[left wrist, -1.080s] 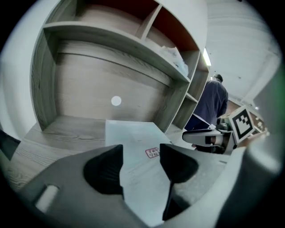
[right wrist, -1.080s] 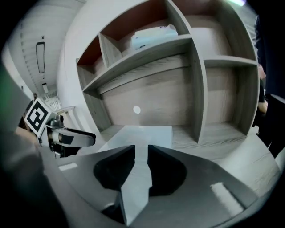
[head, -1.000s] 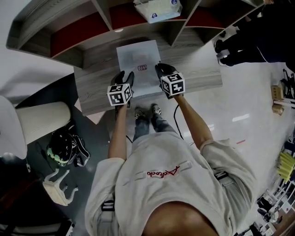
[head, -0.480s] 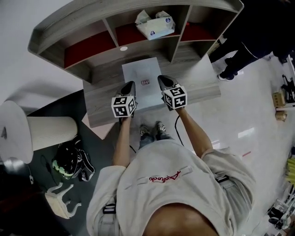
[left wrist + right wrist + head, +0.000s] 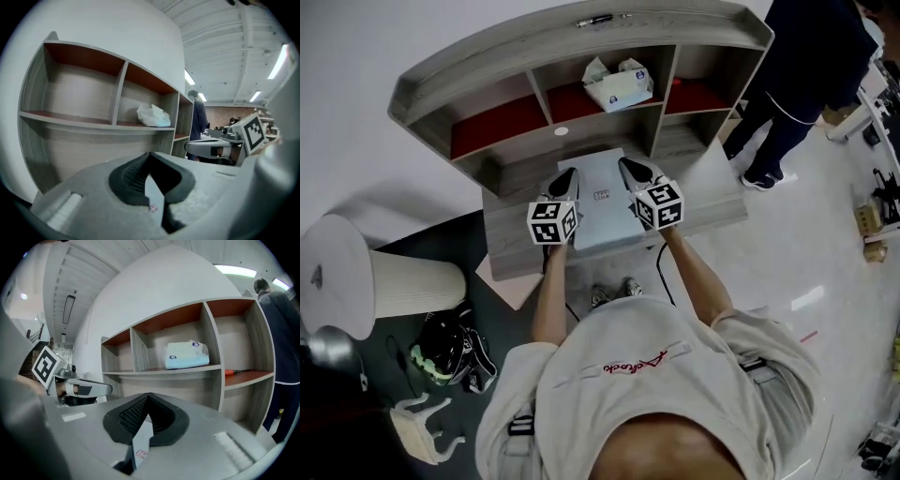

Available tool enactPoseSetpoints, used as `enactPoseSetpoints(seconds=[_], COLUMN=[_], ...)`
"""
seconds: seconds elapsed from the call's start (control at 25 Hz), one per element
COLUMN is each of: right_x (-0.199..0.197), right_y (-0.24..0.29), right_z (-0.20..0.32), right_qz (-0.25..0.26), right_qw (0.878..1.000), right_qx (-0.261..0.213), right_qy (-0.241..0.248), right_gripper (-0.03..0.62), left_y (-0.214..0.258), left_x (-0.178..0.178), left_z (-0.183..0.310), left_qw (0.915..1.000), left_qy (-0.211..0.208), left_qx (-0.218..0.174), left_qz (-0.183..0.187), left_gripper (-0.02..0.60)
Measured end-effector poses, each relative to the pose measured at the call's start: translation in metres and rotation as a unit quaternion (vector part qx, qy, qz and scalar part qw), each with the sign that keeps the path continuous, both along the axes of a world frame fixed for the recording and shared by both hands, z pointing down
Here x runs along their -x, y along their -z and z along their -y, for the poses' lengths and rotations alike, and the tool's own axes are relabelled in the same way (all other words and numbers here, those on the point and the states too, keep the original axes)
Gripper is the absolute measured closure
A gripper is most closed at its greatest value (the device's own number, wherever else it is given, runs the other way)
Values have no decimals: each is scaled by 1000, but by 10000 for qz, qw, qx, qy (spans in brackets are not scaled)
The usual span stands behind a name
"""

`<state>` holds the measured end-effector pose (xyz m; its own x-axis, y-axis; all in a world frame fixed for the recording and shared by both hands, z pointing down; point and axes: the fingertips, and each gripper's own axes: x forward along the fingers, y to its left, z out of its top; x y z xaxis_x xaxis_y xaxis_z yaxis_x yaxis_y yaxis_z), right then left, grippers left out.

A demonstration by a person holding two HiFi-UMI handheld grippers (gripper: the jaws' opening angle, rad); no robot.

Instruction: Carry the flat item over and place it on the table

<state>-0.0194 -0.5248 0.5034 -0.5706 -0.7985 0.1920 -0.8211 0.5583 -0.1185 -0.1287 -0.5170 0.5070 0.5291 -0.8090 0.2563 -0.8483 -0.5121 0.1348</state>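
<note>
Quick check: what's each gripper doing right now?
Left gripper: closed on the left edge of the flat item.
Right gripper: closed on its right edge.

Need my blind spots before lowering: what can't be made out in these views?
1. Whether the flat item touches the desk: head view looks straight down, so any gap is hidden; the gripper views show only its edge.
2. Label print: too small in head view, blurred in the gripper views.
3. Orange thing on the shelf: right gripper view, too small to name.
</note>
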Motion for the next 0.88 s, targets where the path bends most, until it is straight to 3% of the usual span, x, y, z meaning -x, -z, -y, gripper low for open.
enactPoseSetpoints(seconds=[0.36,0.88], right_x=[12,13], right_y=[25,15], right_z=[11,13], right_qz=[21,30], right_qw=[9997,9998], right_qx=[-255,-112], right_qy=[-40,-132], right_gripper=[589,589], left_y=[28,24], left_x=[12,14], left_z=[8,11], left_qw=[9994,9995], left_qy=[74,31], left_qx=[-310,-288], left_qz=[-130,-162], left_gripper=[581,581])
